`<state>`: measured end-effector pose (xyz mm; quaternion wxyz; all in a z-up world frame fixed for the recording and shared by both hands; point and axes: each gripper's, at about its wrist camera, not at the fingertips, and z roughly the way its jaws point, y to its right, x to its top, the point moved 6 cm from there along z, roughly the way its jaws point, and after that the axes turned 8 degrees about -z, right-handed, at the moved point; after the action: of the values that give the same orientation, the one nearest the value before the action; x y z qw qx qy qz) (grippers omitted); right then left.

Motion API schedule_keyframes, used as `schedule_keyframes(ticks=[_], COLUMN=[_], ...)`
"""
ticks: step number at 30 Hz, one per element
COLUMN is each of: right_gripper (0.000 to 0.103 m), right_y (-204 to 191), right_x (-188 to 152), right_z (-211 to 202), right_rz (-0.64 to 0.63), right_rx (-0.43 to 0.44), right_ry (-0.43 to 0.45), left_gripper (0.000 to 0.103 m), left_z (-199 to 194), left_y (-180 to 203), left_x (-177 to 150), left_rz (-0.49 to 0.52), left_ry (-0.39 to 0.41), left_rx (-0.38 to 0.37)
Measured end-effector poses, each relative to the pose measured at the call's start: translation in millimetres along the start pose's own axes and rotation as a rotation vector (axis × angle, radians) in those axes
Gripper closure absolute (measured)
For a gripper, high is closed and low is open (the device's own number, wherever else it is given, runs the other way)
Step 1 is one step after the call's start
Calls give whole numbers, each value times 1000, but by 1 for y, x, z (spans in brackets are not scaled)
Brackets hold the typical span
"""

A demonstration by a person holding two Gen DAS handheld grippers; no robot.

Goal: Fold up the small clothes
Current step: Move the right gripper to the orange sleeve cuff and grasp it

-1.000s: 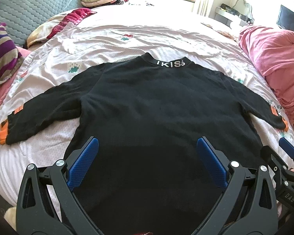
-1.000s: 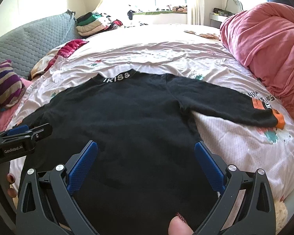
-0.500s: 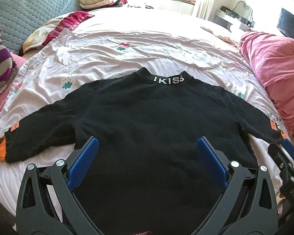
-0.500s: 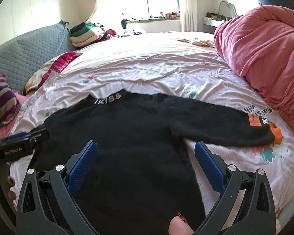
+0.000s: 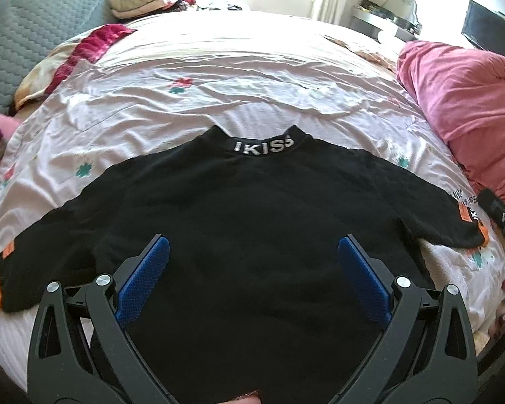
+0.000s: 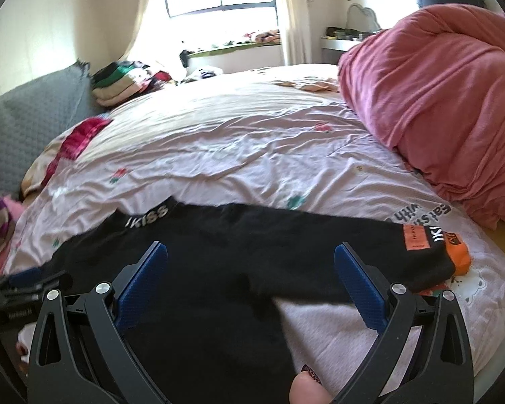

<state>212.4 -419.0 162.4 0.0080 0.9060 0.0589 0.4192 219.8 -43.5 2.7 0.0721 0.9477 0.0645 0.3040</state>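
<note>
We see a bed (image 5: 252,77); black top (image 5: 252,208) spread mid-frame, pink duvet (image 5: 461,101) at right, folded clothes (image 5: 141,0) upper left.

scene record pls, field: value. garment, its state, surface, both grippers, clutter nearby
garment: black sweater, white lettering on collar, orange cuffs
state: spread flat, unfolded, both sleeves out to the sides
surface: pale printed bedsheet
left gripper: open, above the sweater's lower body, holding nothing
right gripper: open, holding nothing, over the sweater's right side
clutter: pink duvet at right; folded clothes stack at far left
</note>
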Motion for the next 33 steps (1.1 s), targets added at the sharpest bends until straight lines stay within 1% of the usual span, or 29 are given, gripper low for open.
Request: schedule_keyframes(ticks=[4, 9, 16, 21, 26, 31, 33], right_gripper=[4, 4, 4, 4, 4, 4, 4], right_y=[21, 48, 81, 106, 135, 164, 175], right_x=[2, -3, -13, -26, -42, -61, -70], right_z=[7, 18, 29, 36, 42, 49, 52], right_rz=[31, 78, 123, 175, 237, 310, 349], right_rx=[-42, -99, -173, -233, -311, -364, -378], right_ry=[4, -11, -31, -49, -68, -107, -136], left_gripper=[9, 9, 9, 9, 9, 9, 9], left_z=[10, 21, 38, 48, 58, 67, 69], left_y=[9, 16, 20, 24, 25, 21, 19], left_x=[6, 14, 14, 14, 11, 6, 5], left_rz=[28, 51, 62, 60, 56, 58, 55], left_ry=[-6, 2, -19, -19, -18, -31, -36], left_rx=[-14, -17, -28, -49, -78, -76, -74])
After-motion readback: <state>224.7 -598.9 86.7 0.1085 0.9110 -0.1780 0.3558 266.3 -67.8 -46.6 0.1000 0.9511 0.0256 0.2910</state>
